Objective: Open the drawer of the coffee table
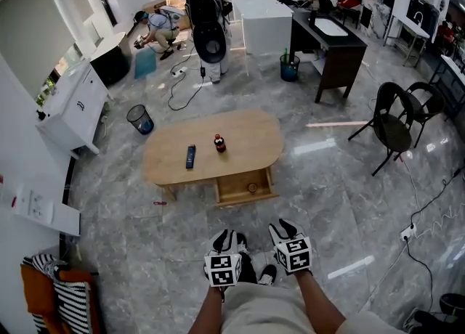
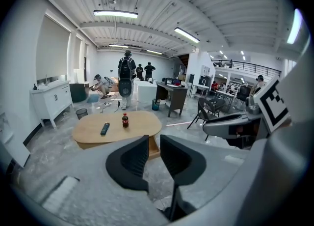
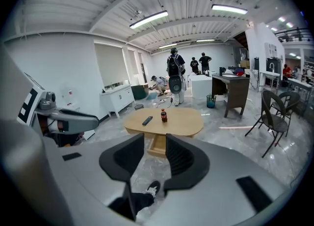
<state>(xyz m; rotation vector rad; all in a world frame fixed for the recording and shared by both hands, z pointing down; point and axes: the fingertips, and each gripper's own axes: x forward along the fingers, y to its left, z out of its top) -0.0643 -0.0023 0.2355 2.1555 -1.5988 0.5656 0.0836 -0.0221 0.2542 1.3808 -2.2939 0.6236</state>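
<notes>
An oval wooden table (image 1: 243,140) stands on grey marble floor (image 1: 327,202). Its drawer (image 1: 240,184) juts open from the near side, with a round knob (image 1: 252,188) on its front. On the top lie a dark remote (image 1: 190,156) and, right of it but apart, an upright bottle (image 1: 219,144) with a red label. A bin (image 1: 140,119) stands near the table's far left end, and two black chairs (image 1: 392,129) stand well to its right. Low in the frame, the left gripper (image 1: 229,240) and right gripper (image 1: 283,229) sit side by side, well short of the drawer and pointing toward it.
</notes>
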